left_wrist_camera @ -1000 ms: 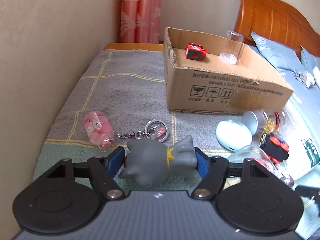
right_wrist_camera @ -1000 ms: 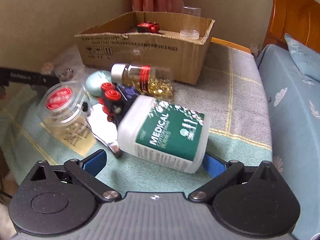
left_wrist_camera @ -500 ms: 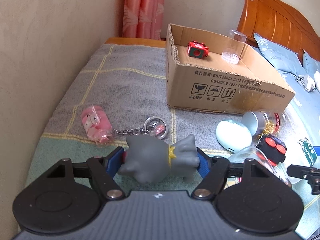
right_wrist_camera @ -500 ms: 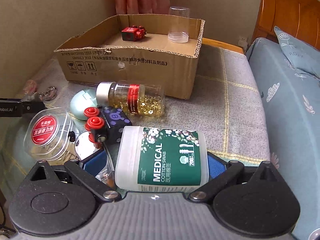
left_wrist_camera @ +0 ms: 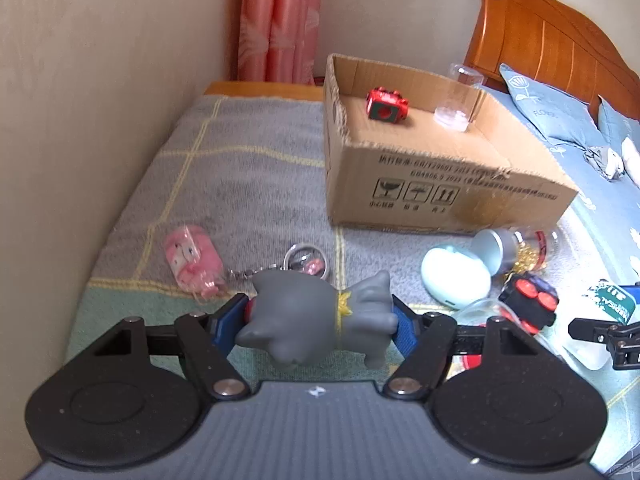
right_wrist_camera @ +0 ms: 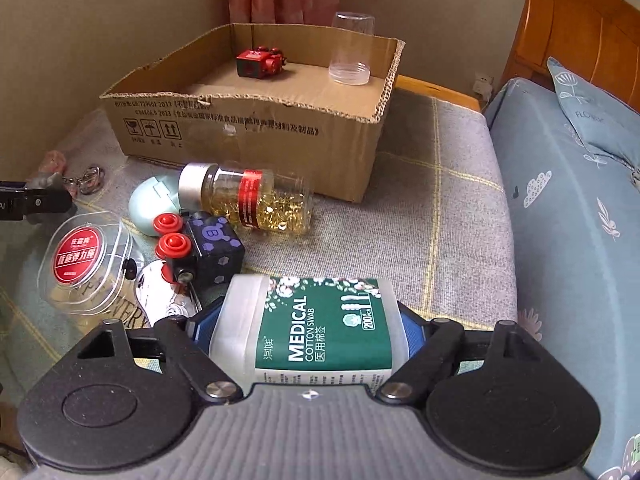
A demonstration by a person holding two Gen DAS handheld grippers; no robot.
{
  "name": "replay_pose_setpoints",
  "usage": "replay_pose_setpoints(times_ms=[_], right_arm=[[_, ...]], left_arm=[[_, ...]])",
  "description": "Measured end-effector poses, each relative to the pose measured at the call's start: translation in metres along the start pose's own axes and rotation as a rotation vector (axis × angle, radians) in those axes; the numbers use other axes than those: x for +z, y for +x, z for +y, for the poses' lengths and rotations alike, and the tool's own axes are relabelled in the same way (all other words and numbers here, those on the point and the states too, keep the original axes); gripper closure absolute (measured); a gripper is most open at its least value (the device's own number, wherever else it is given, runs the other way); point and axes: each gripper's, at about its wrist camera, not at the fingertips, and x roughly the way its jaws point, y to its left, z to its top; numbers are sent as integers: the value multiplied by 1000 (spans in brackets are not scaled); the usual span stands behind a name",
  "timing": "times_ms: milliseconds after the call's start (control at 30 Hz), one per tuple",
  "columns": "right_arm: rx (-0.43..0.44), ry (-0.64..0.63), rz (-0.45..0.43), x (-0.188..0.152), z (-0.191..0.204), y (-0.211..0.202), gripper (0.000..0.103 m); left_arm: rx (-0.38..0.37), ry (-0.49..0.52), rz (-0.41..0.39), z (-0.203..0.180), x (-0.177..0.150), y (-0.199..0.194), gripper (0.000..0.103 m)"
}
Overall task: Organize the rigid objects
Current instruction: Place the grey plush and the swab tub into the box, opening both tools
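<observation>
My left gripper (left_wrist_camera: 316,320) is shut on a grey toy animal (left_wrist_camera: 316,320) and holds it above the blanket, short of the open cardboard box (left_wrist_camera: 440,188). My right gripper (right_wrist_camera: 308,336) is shut on a white cotton swab jar (right_wrist_camera: 312,332) with a green label, lifted off the bed. The box (right_wrist_camera: 256,128) holds a red toy (right_wrist_camera: 260,63) and a clear cup (right_wrist_camera: 352,50).
On the blanket lie a pink keychain charm (left_wrist_camera: 194,260), a mint case (left_wrist_camera: 456,278), a jar of gold pins (right_wrist_camera: 256,200), a black cube with red buttons (right_wrist_camera: 200,250) and a clear round case (right_wrist_camera: 80,258). A wall runs on the left, a wooden headboard (left_wrist_camera: 552,48) stands behind.
My right gripper closed on the cotton swab jar and lifted it. My left gripper rose and moved forward with the grey toy.
</observation>
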Motion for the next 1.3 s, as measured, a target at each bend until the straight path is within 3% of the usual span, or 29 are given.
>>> replay_pose_setpoints(times_ms=[467,833,900,933,1000,1167,1300], right_arm=[[41,-113,-106,32,-10,-41,16],[35,-184,-193,69,-6,-58,16],[40,-188,-206,75,-5,-61,16],[42,-188,-212,78,-5,-61,16],[46,-194,-220,84,-3,-61,16],[60,-202,-219,97,-1,-52,16],[72,-204,-214,111,-2,-44,16]], left_arm=[[-85,108,-124,-31,54,-38,31],[-116,194,-168,-65,121,-13,30],[-102,199,-178,-70,126,-6,26],[-88,202,-184,-72,127,-3,12],[-55,193,-200,-72,126,0,5],[-77,157,-171,-60,113,3,4],[-42,142,-160,-51,96,-2,1]])
